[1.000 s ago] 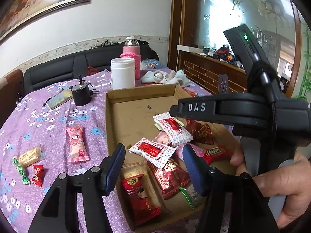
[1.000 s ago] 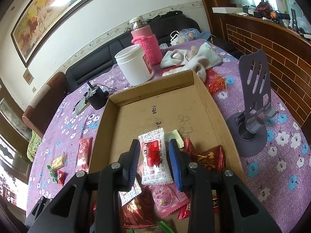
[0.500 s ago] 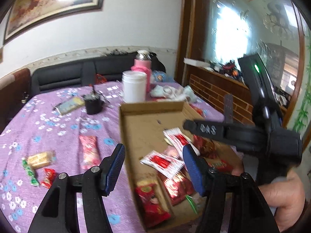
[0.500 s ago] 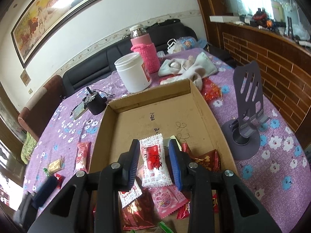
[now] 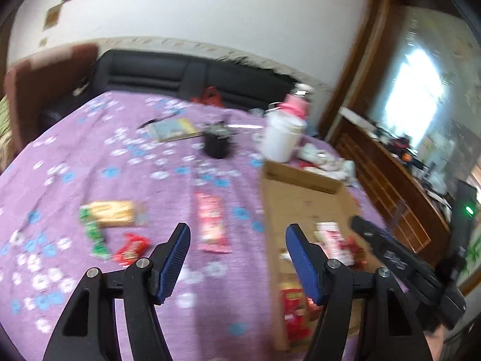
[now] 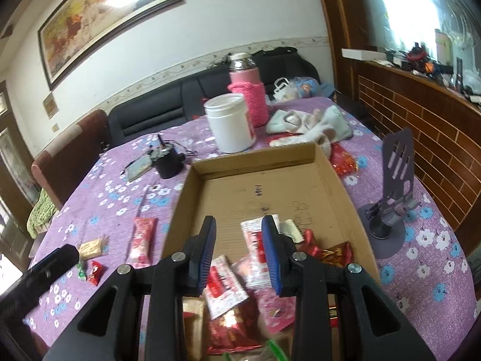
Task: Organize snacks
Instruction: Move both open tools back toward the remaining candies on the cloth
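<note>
A cardboard tray [image 6: 333, 177] on the purple flowered tablecloth holds several snack packets, among them a red and white one [image 6: 255, 249]. It also shows in the left wrist view [image 5: 300, 198]. Loose on the cloth to its left lie a pink packet [image 5: 210, 222], a yellow biscuit pack [image 5: 112, 213], a green candy [image 5: 96, 239] and a small red candy [image 5: 130, 248]. My left gripper [image 5: 237, 258] is open and empty above the cloth, near the pink packet. My right gripper [image 6: 239, 252] is open and empty over the tray's near end.
A white jar [image 6: 231, 126], a pink-sleeved flask [image 6: 248, 96], a crumpled cloth [image 6: 309, 123], a black cup [image 6: 168, 162] and a phone [image 6: 139, 167] stand behind the tray. A grey phone stand [image 6: 390, 192] is to its right. A black sofa [image 5: 180, 75] lies behind the table.
My left gripper has swung left from over the tray to above the loose snacks on the cloth. My right gripper has opened wider and let go of the red and white packet, which lies in the tray.
</note>
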A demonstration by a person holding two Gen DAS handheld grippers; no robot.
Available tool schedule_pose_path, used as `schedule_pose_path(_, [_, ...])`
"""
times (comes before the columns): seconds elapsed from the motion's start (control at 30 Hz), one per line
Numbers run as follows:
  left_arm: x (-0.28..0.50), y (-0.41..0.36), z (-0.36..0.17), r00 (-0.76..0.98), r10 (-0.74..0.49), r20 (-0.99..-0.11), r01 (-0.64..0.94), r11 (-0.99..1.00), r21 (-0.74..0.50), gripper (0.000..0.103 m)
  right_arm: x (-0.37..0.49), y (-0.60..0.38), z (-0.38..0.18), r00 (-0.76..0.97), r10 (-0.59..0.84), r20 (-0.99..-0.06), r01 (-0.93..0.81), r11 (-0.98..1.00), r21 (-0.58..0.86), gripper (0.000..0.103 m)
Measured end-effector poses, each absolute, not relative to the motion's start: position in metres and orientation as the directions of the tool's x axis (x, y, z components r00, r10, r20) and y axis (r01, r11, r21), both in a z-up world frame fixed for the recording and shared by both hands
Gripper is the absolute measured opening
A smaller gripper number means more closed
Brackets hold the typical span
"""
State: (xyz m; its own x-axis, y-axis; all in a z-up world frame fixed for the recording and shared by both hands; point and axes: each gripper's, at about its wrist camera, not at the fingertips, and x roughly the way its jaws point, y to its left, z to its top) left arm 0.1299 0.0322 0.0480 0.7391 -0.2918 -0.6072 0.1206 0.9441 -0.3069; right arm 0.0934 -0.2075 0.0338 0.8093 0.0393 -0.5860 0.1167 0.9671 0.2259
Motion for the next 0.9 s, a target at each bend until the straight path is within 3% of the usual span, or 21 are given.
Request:
schedule_pose_path(0.2, [0.15,0.11,0.023,0.689,-0.146,-0.71,-0.108,0.948,-0.3,0.07,0.089,-0.183,0.035,0.814,0.07,-0.576,0.06,0.977,0.203,0.032])
schedule_pose_path(0.3, [0.166,0.143,0.002,0.638,-0.144,-0.756,-0.2,0.918,-0.344,0.069,0.088,-0.173,0.034,0.81,0.09,-0.579,0.033,0.98,0.198,0.032])
schedule_pose_path(0.5, [0.186,0.153,-0.021,0.596,-0.116,-0.795,-0.239,0.919,-0.313,0.068,0.087,-0.167,0.033,0.805,0.11,-0.583,0.008,0.98,0.197,0.032])
schedule_pose_path(0.6, [0.193,0.15,-0.028,0.597,-0.071,-0.799,-0.243,0.933,-0.264,0.055,0.088,-0.166,0.032,0.804,0.111,-0.585,0.007,0.981,0.195,0.032])
schedule_pose_path(0.67, [0.195,0.151,-0.033,0.595,-0.06,-0.802,-0.248,0.935,-0.254,0.039,0.087,-0.165,0.032,0.802,0.115,-0.586,0.004,0.98,0.198,0.032])
schedule_pose_path(0.9, [0.195,0.155,-0.038,0.603,-0.007,-0.798,-0.23,0.956,-0.182,0.023,0.083,-0.146,0.035,0.807,0.18,-0.562,-0.071,0.975,0.21,0.032])
